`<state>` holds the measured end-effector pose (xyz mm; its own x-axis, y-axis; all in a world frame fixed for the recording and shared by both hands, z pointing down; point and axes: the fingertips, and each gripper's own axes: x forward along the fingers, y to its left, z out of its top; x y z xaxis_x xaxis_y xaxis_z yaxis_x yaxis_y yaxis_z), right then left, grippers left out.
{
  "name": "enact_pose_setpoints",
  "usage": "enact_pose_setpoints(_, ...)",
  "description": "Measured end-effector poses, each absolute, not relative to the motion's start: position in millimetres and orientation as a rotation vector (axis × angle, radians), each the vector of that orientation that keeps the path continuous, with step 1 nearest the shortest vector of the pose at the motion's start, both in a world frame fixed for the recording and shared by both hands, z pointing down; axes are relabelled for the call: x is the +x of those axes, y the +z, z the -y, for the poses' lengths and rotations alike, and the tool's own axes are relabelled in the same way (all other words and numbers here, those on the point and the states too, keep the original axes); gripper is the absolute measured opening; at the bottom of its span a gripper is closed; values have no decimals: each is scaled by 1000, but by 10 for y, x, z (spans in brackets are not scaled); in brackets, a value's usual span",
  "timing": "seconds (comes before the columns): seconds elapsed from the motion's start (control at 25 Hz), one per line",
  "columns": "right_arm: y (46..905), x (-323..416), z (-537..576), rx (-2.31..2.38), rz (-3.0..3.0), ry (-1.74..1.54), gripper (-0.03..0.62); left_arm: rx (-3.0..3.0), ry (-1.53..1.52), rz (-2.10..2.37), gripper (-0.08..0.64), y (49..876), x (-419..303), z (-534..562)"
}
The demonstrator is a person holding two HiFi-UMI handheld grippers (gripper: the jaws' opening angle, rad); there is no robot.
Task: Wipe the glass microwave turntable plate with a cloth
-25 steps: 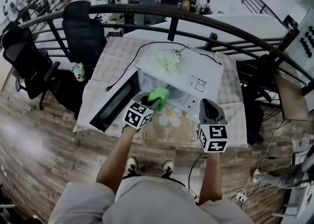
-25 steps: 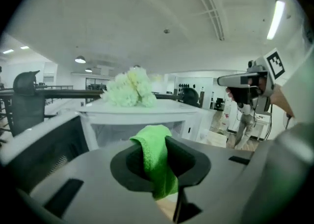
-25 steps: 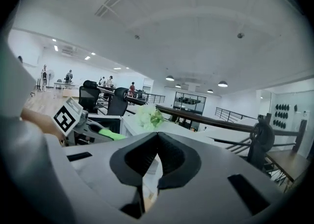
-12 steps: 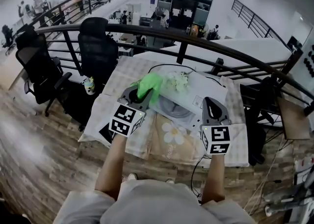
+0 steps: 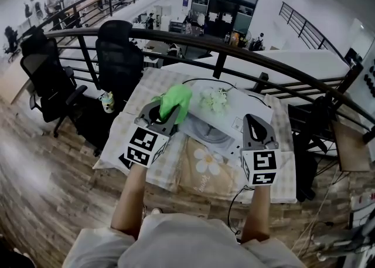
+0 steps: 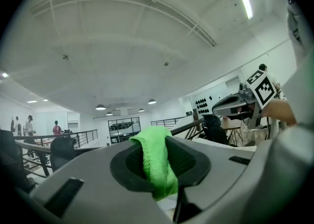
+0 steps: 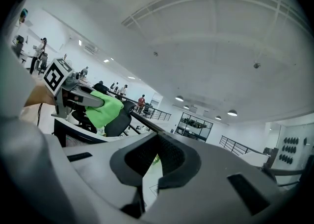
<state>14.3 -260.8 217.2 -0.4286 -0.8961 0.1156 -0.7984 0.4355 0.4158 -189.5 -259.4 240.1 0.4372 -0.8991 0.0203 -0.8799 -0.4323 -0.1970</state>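
My left gripper is raised over the left front of the white microwave, shut on a bright green cloth that bunches out past its tip. In the left gripper view the cloth is pinched between the jaws of the left gripper, which points up into the room. A greyish round plate shows in the microwave's open front, partly hidden. My right gripper hovers in front of the microwave's right side, shut and empty. The right gripper also points upward.
White flowers lie on the microwave's top. The table has a checked cloth with a flower motif. The dark microwave door hangs open at the left. A black railing runs behind the table, and black chairs stand at the left.
The left gripper has lifted the green cloth out of the microwave's opening, up and to the left. The head view has tilted up. The right gripper stays in about the same place.
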Motion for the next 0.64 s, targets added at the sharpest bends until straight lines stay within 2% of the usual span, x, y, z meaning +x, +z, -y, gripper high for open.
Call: enact_pose_setpoints(0.64, 2356, 146, 2577, 1422, 2349, -407, 12, -2570, -225, -1502, 81, 2587, -1751, 2576)
